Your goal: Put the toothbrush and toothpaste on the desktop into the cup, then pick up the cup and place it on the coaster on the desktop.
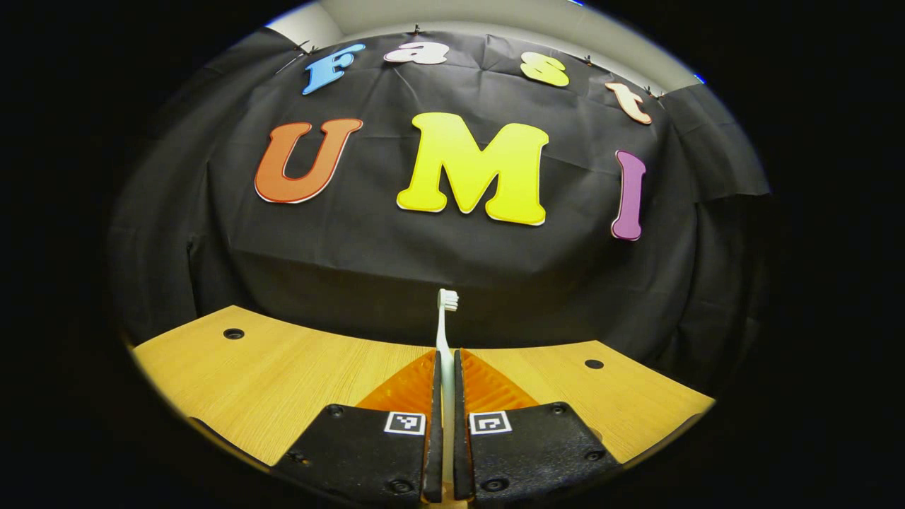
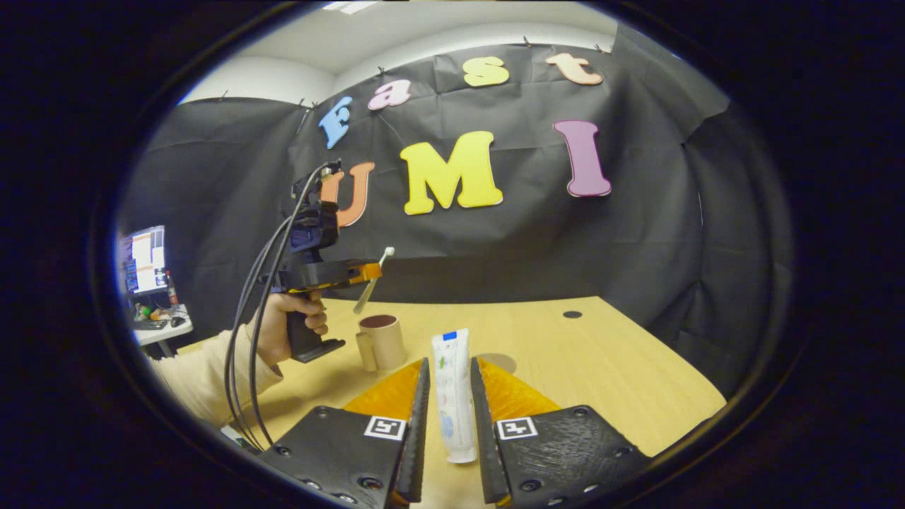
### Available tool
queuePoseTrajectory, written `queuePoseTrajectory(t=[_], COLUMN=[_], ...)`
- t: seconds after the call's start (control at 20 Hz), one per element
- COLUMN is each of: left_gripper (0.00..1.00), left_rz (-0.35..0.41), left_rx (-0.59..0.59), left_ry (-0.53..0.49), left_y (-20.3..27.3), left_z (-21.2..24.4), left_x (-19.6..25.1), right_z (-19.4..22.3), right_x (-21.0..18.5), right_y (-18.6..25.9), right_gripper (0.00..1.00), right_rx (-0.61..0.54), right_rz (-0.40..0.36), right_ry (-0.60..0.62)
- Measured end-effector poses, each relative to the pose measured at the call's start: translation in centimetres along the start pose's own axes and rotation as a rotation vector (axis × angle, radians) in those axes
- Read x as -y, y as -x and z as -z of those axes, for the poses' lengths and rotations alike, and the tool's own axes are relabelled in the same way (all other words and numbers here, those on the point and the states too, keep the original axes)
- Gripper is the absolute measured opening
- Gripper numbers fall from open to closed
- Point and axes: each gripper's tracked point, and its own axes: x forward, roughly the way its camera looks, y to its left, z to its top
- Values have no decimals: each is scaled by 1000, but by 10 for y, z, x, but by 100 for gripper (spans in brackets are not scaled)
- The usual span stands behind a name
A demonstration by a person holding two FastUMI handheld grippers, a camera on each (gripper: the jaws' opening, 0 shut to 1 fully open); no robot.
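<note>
In the left gripper view, my left gripper (image 1: 445,360) is shut on a white toothbrush (image 1: 444,325) that stands upright between the fingers, bristles on top. The right gripper view has my right gripper (image 2: 450,375) shut on a white toothpaste tube (image 2: 452,389), blue cap pointing away. Farther off, to the left, a hand holds the left gripper (image 2: 364,272) in the air with the toothbrush (image 2: 373,277) slanting down over a beige cup (image 2: 380,342). The cup stands upright on the wooden desktop (image 2: 601,367). A round tan coaster (image 2: 500,362) lies just right of the tube.
The desktop (image 1: 283,382) has two dark round holes (image 1: 233,333) near its far edge, by the black cloth wall. Cables trail from the left gripper down past a sleeve (image 2: 191,378). A side table with a monitor (image 2: 145,260) stands at far left.
</note>
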Motion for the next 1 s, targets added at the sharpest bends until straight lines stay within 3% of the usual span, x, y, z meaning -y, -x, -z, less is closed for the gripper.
queuePoseTrajectory(t=[0.35,0.6,0.65,0.8,0.85,0.9,0.95,1.0], left_gripper=[10,5,8,39,49,68,72,82], left_rz=[-9,3,7,1,-9,-17,-15,-14], left_rx=[-6,-20,-25,-45,-45,-41,-38,-30], left_ry=[-14,14,19,21,7,-9,-18,-19], left_y=[-6,-4,-1,4,6,8,12,16], left_z=[4,7,9,12,12,11,11,8], left_x=[-5,-1,0,0,0,-1,0,1], right_z=[8,17,23,41,47,55,63,74], right_x=[-1,11,11,14,15,15,15,16], right_y=[-3,-14,-19,-31,-37,-44,-50,-56], right_gripper=[34,34,30,35,41,49,54,63], right_rx=[-32,-72,-96,-163,-182,-206,-235,-274], right_rz=[-13,7,7,23,30,41,46,60], right_ry=[-13,-40,-44,-43,-42,-39,-36,-35])
